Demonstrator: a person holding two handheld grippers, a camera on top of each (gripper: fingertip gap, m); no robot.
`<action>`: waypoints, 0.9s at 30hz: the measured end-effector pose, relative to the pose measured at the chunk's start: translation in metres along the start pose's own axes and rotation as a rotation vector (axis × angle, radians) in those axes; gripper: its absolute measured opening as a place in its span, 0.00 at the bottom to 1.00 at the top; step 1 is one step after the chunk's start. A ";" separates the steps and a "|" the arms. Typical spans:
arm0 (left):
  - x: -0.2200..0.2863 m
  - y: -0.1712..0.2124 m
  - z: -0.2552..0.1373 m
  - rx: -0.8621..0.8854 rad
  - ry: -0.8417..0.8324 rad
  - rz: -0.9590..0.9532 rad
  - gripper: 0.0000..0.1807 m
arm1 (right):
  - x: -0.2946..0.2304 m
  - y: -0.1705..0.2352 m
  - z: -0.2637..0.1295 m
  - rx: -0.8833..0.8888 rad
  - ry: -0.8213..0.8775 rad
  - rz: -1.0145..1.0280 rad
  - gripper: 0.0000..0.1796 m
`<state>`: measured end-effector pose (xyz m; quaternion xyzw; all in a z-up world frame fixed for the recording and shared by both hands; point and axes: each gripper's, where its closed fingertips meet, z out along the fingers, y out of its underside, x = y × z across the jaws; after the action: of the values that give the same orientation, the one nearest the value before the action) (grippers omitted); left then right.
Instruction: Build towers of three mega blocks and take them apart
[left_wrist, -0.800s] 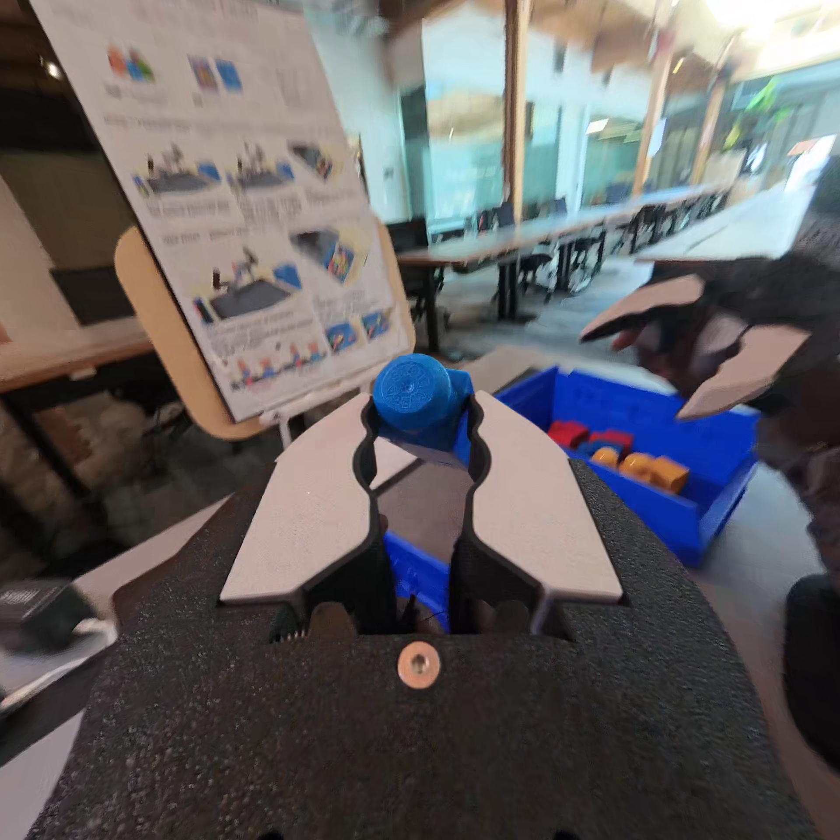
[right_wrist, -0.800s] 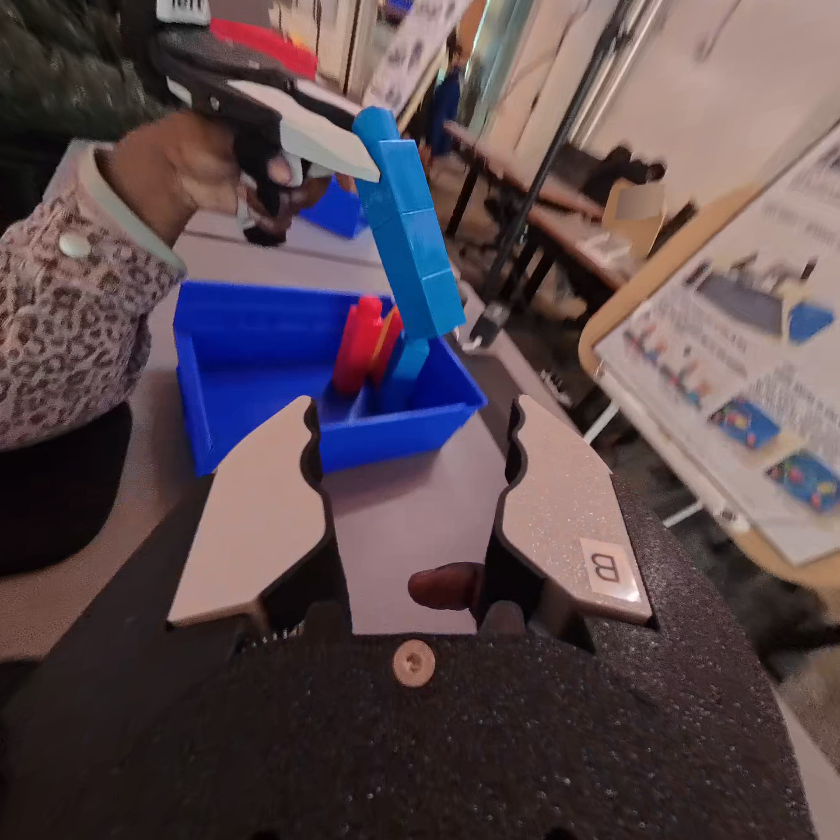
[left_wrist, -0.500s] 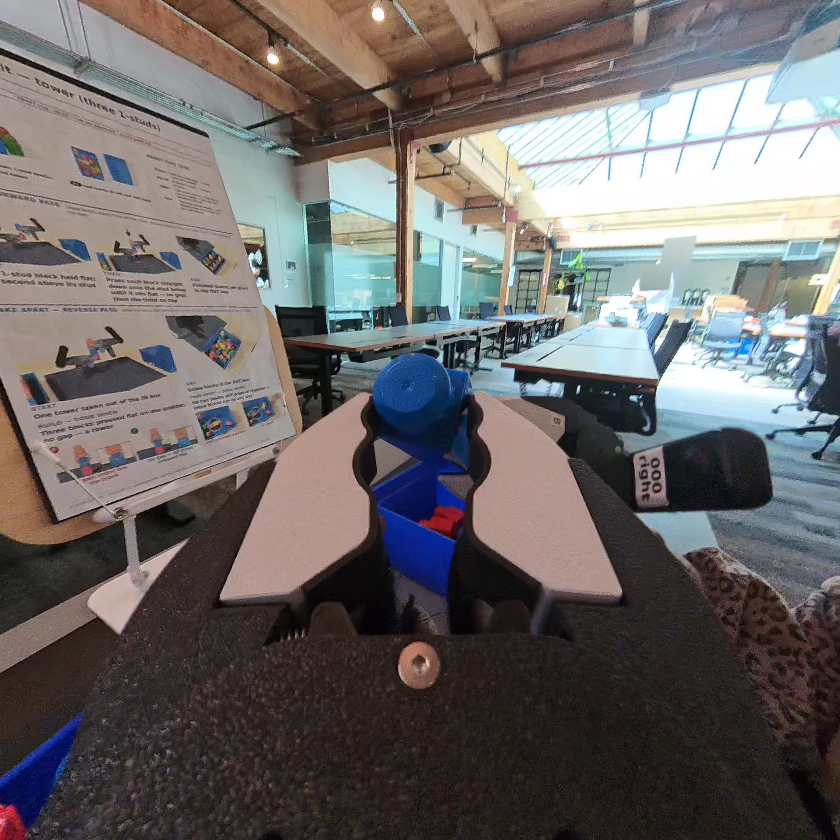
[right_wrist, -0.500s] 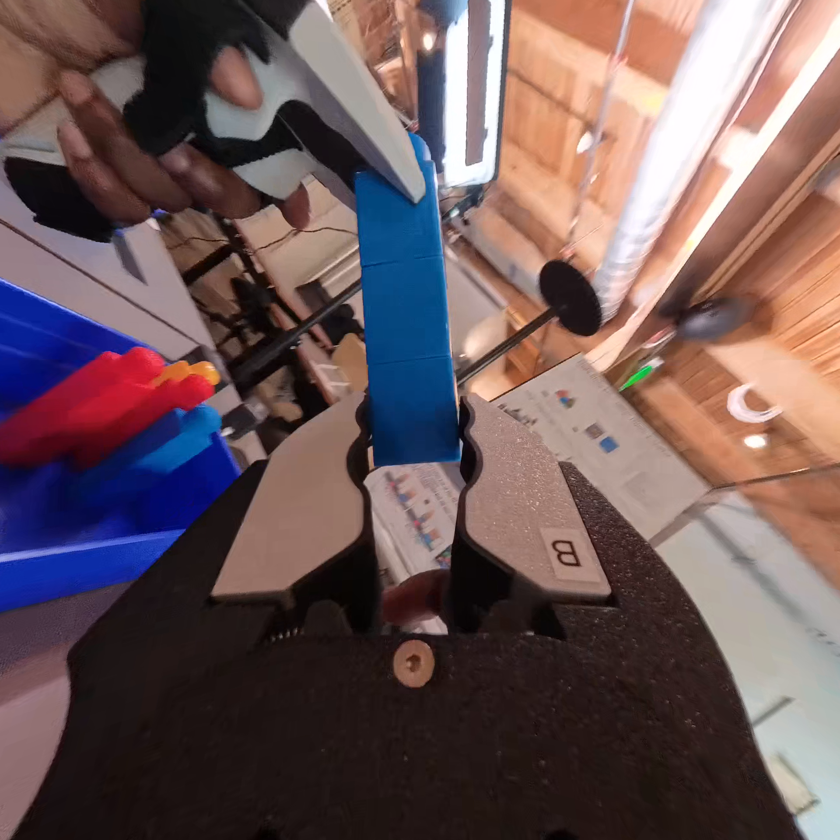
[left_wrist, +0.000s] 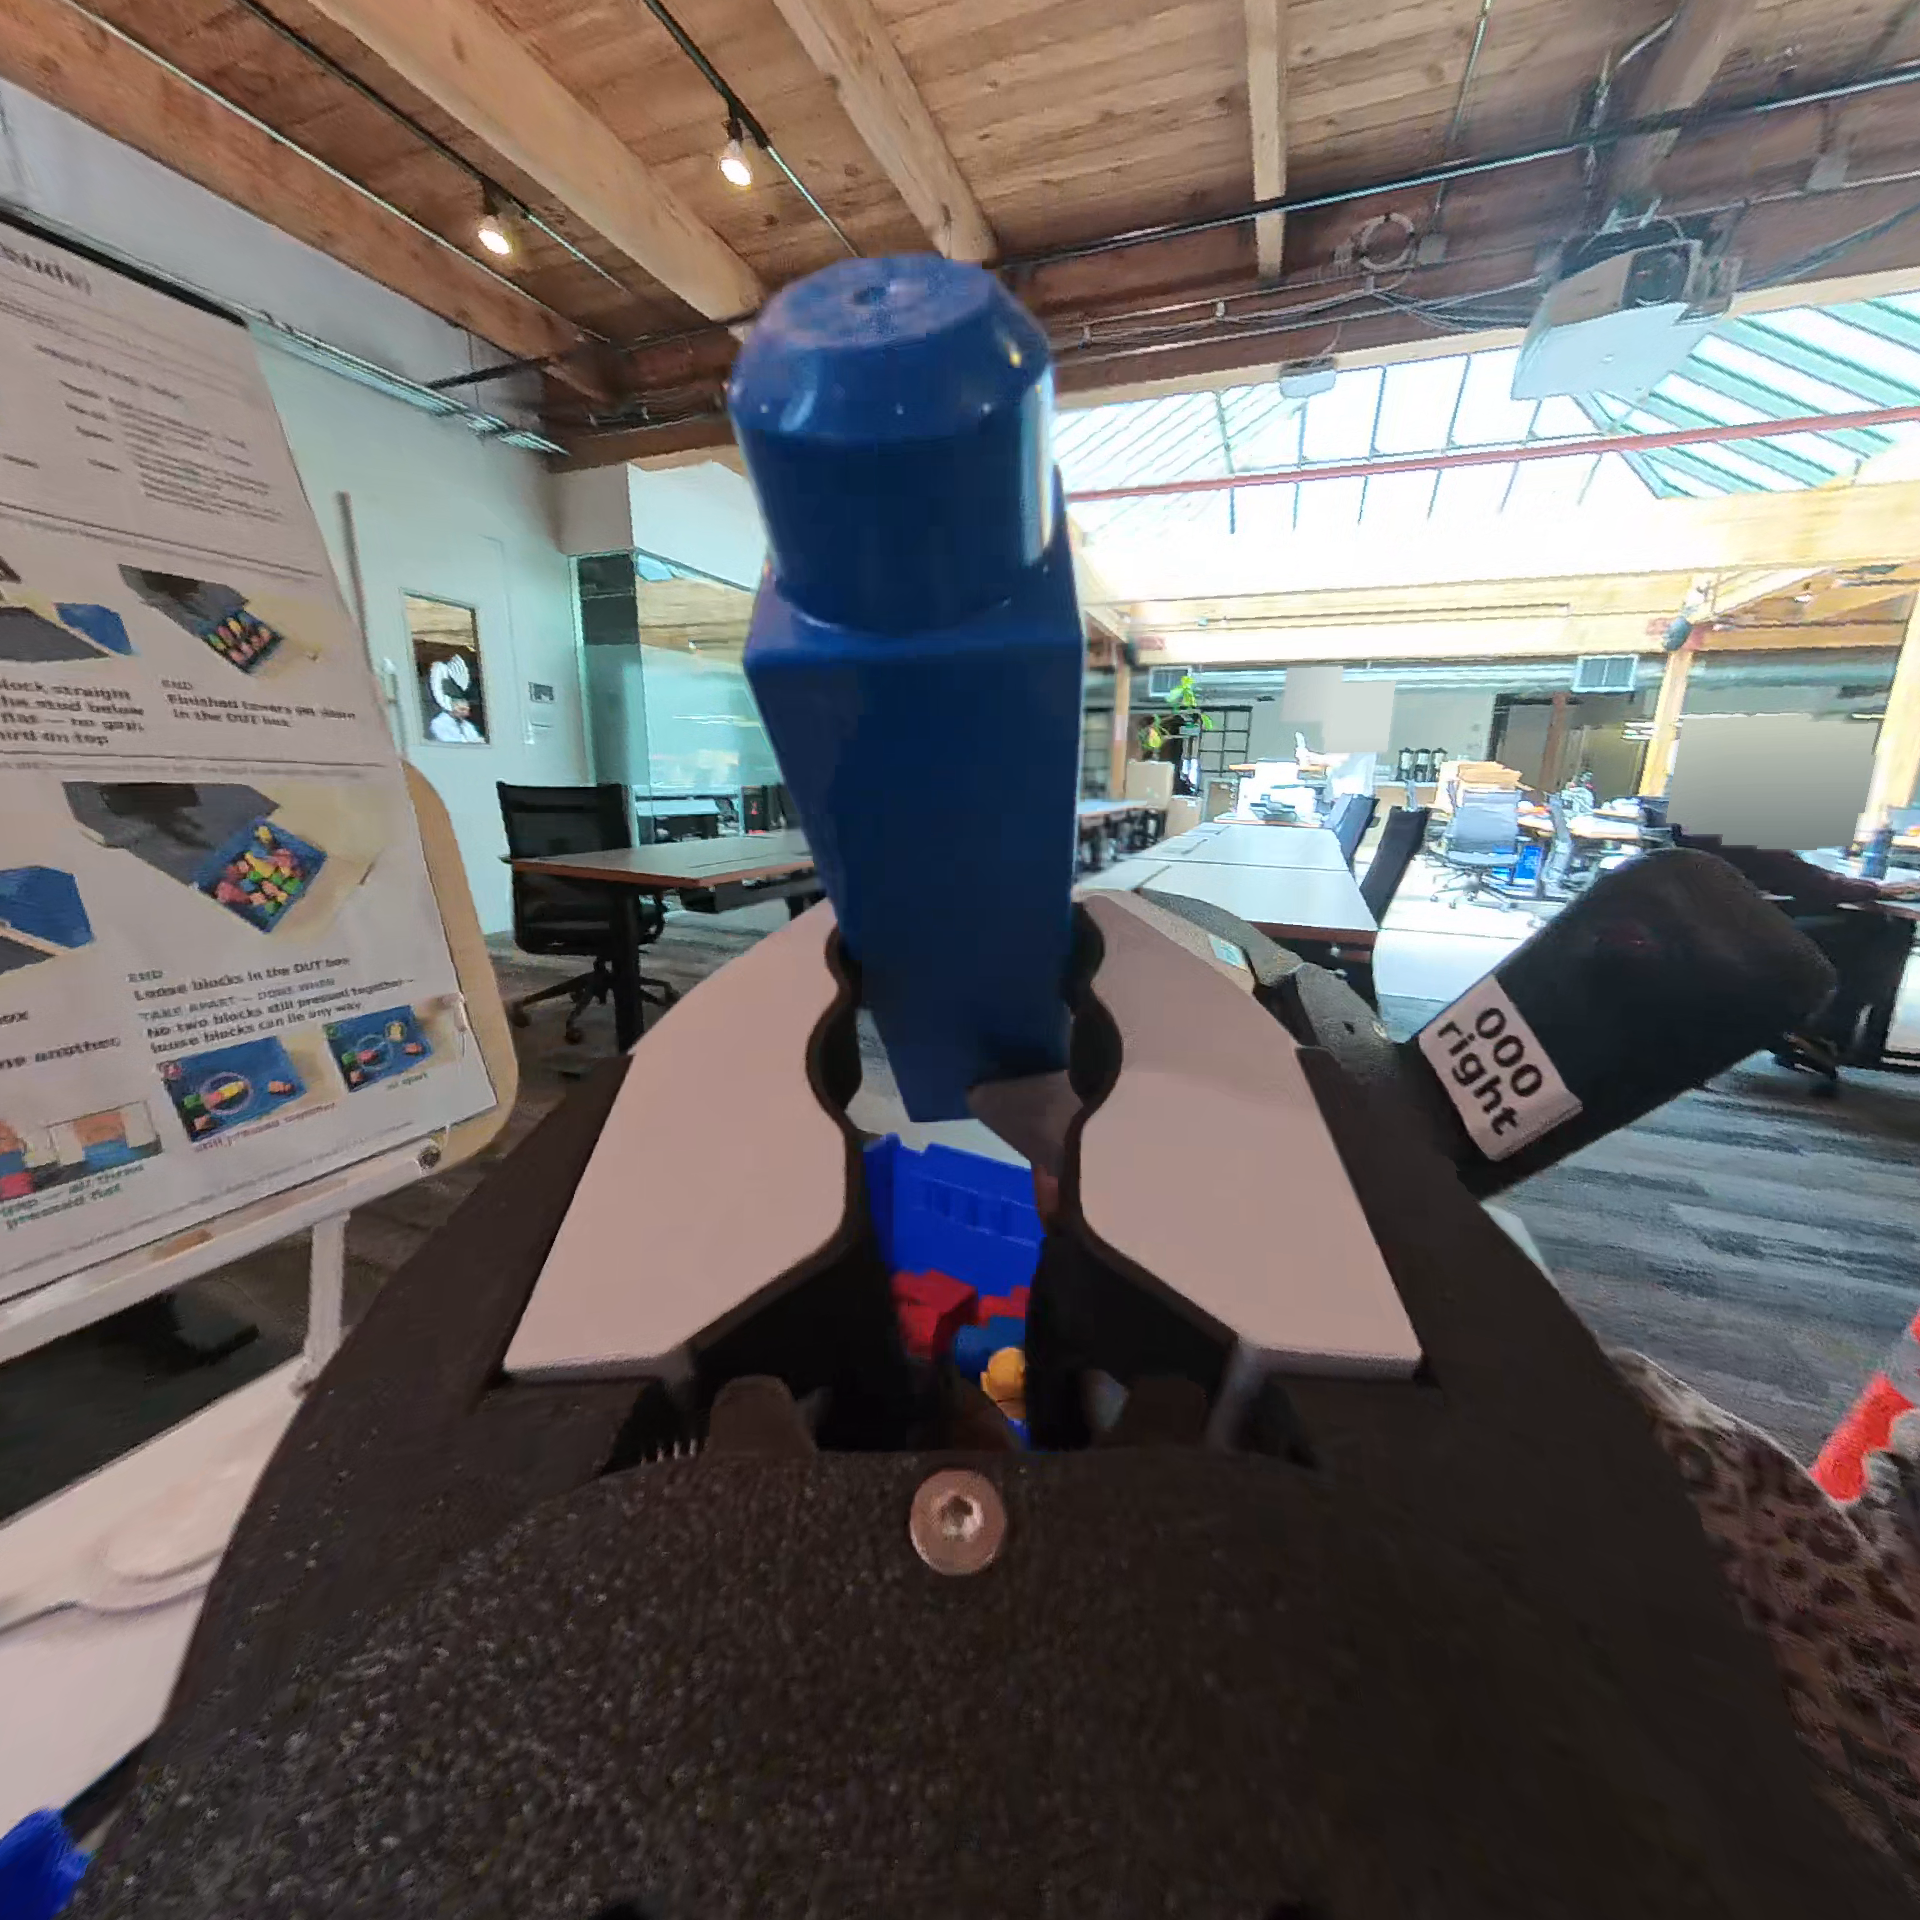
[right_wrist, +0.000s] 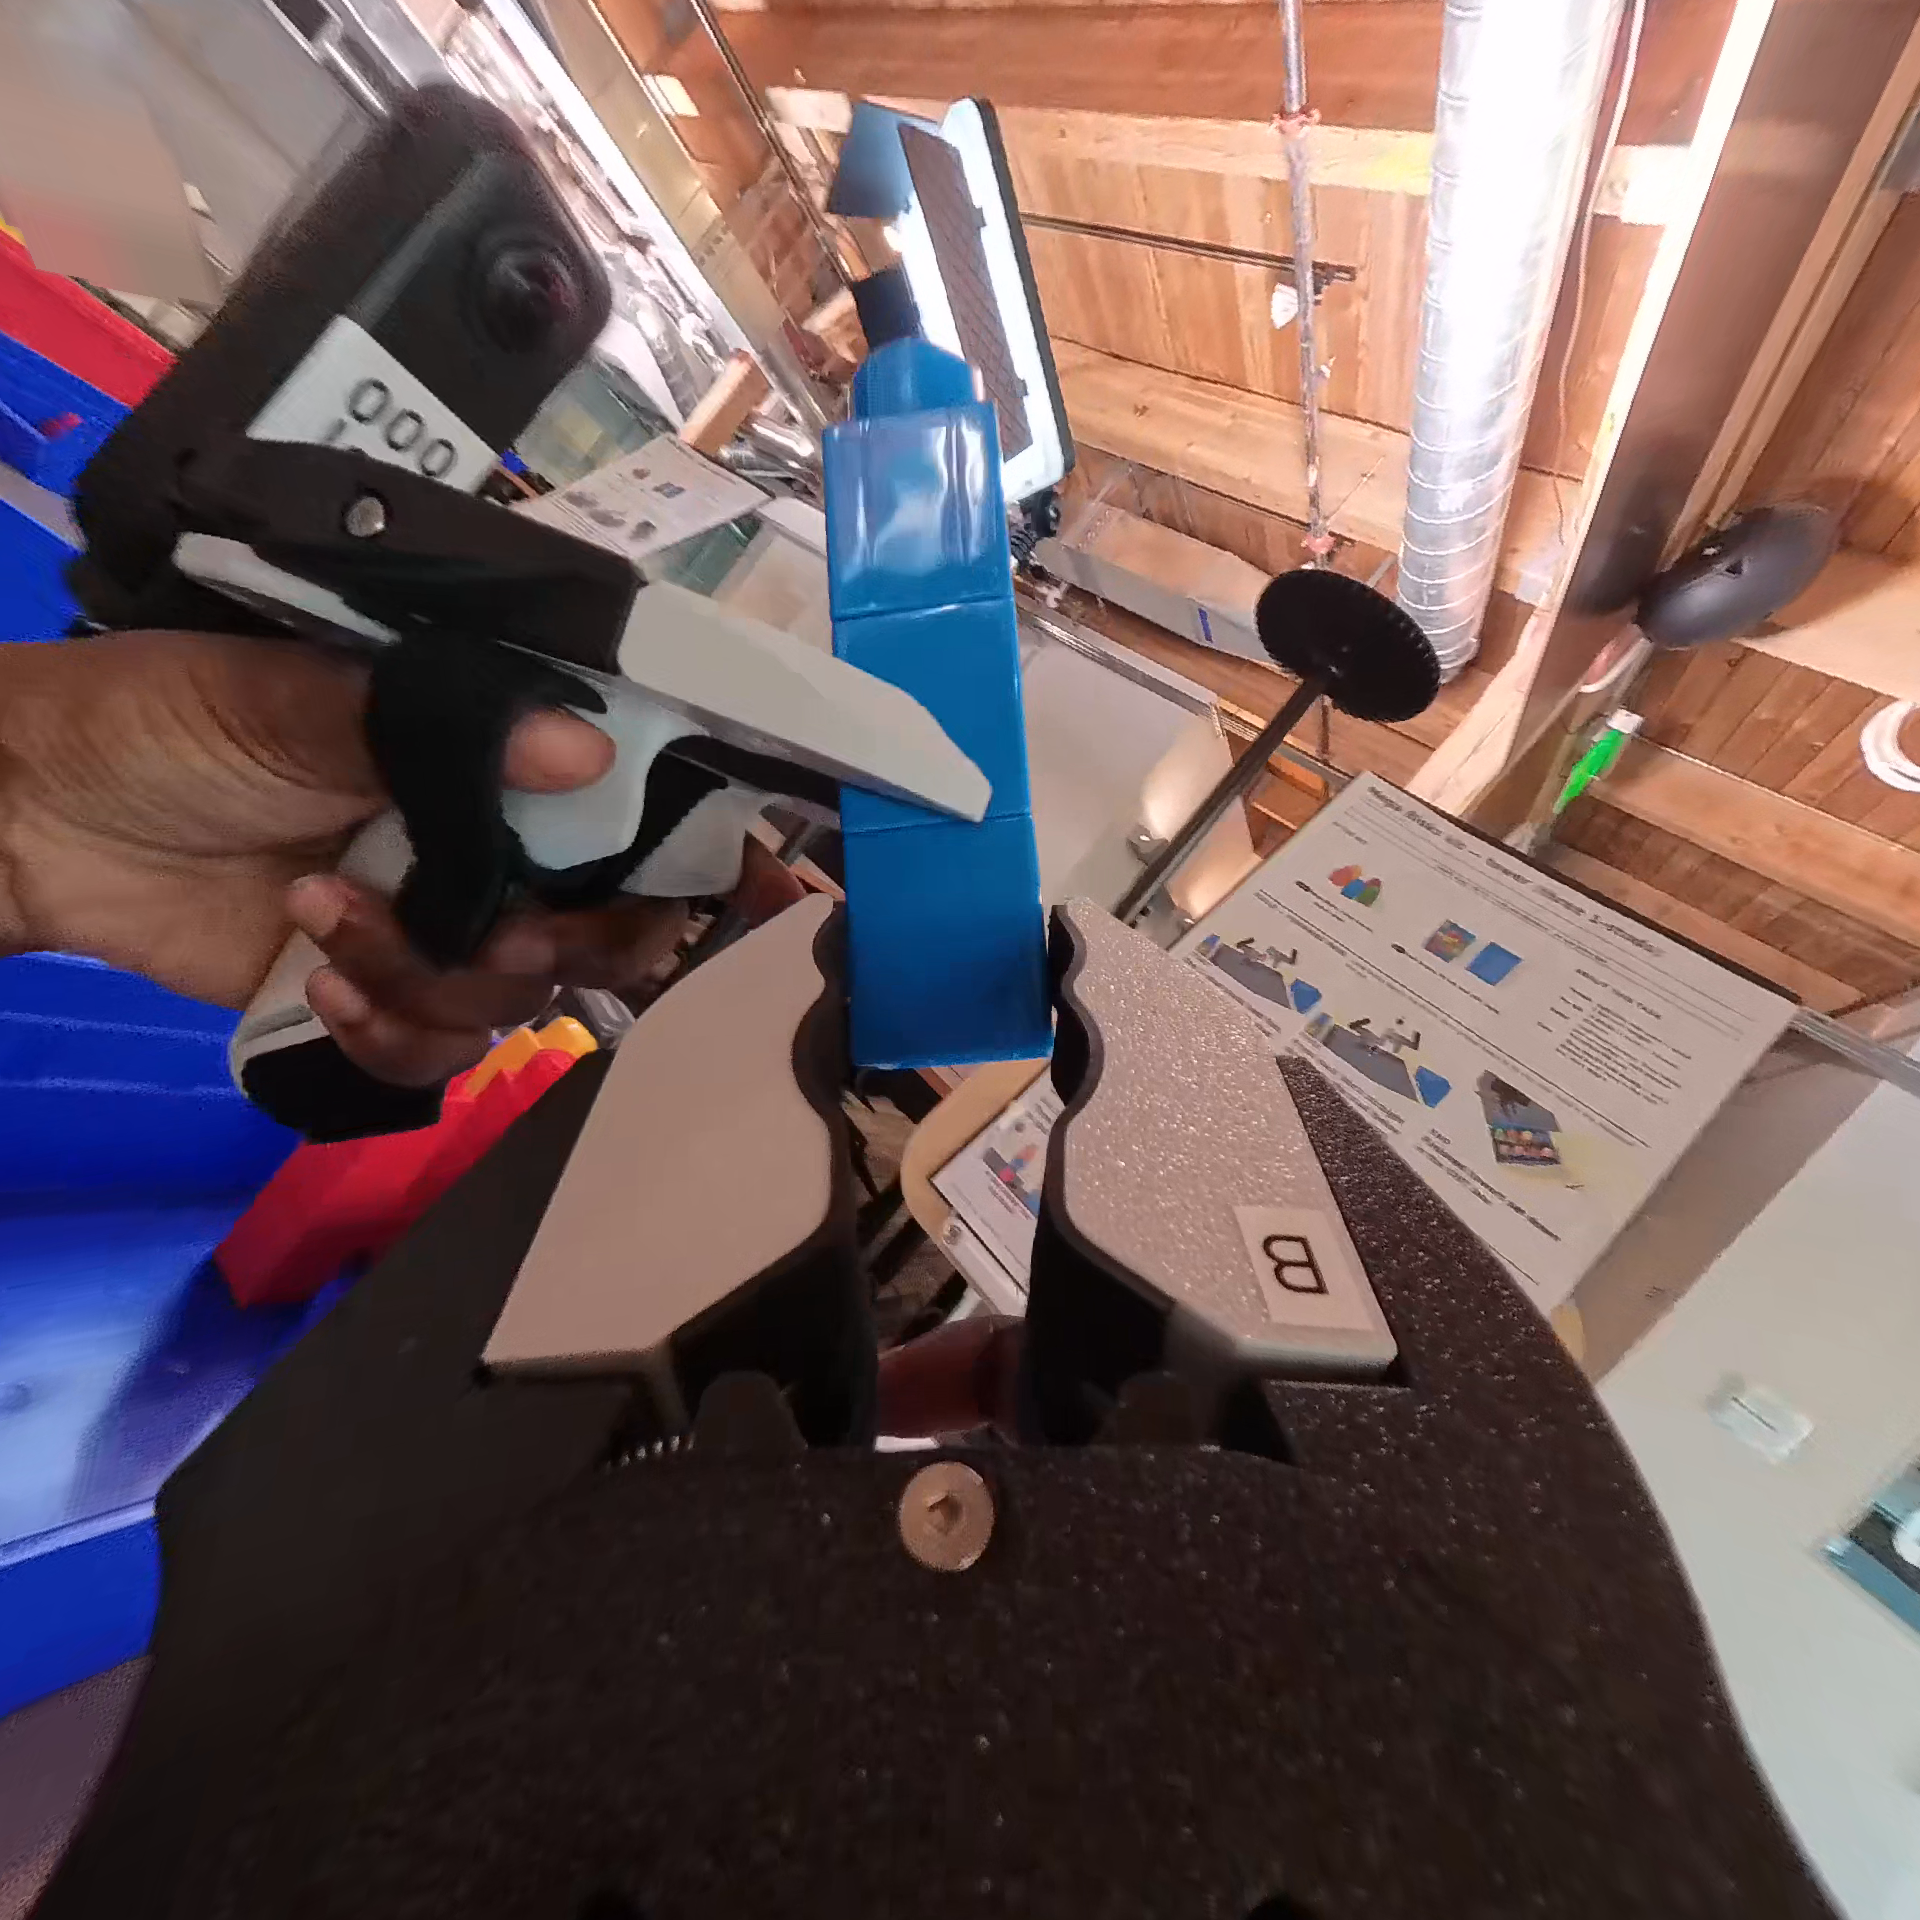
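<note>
A blue tower of three mega blocks is held in the air between both grippers. My right gripper is shut on the tower's bottom block. My left gripper, held by a hand, reaches in from the left and grips the tower around the middle block. In the left wrist view the left gripper is shut on the blue tower, which sticks out far past the fingers with its round stud on top. The right gripper's body shows just behind on the right.
A blue bin lies below on the left with red, orange and blue towers in it; it also shows through the left jaws. An instruction board on a stand is close on the left. A light panel stands behind. My left and right fingertips are right by each other.
My right gripper went from open and apart to shut on the tower's bottom block. The left gripper's hold shifted from the top block down to the middle, so more tower sticks out.
</note>
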<state>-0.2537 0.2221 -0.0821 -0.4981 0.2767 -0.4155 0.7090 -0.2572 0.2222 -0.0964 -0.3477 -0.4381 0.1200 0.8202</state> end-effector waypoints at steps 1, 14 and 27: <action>0.000 -0.001 0.001 0.011 -0.012 0.018 0.22 | 0.001 0.002 0.000 -0.010 0.006 -0.007 0.20; 0.007 0.004 0.013 0.004 -0.025 -0.014 0.20 | 0.009 0.007 -0.014 -0.118 -0.097 -0.035 0.20; -0.078 -0.088 -0.143 0.228 -0.541 0.070 0.20 | 0.067 0.145 -0.132 -0.712 -0.171 0.475 0.20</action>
<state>-0.4360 0.2072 -0.0512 -0.4979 0.0462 -0.2714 0.8224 -0.0967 0.2999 -0.2008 -0.6887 -0.4263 0.1751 0.5597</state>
